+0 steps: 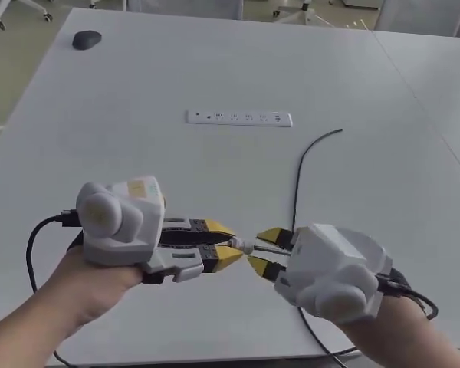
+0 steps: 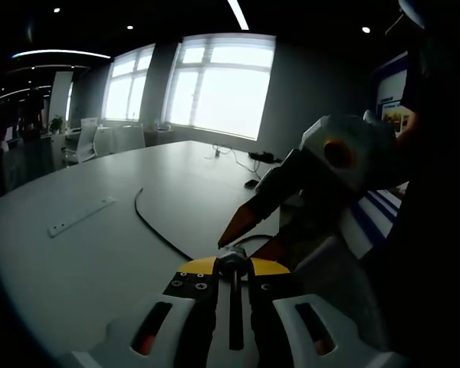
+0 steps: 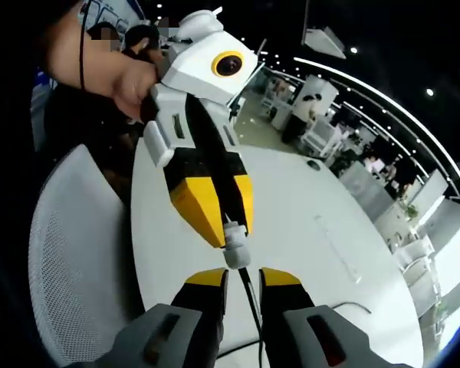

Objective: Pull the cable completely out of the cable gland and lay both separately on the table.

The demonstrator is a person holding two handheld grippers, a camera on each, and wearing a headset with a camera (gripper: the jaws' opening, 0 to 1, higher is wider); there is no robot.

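We're holding the cable gland (image 1: pixel 245 247) pinched in the left tongs (image 1: pixel 231 247). Our right tongs (image 1: pixel 267 251) are sitting part-open at its 3 o'clock, straddling the cable (image 1: pixel 297 184) without gripping.

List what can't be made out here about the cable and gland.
Head view: how far the cable reaches into the cable gland; the shut left gripper covers it.
Head view: the cable's near stretch, hidden under the right gripper.
Left gripper view: the cable gland's thread or nut, blurred and half covered by the jaws.
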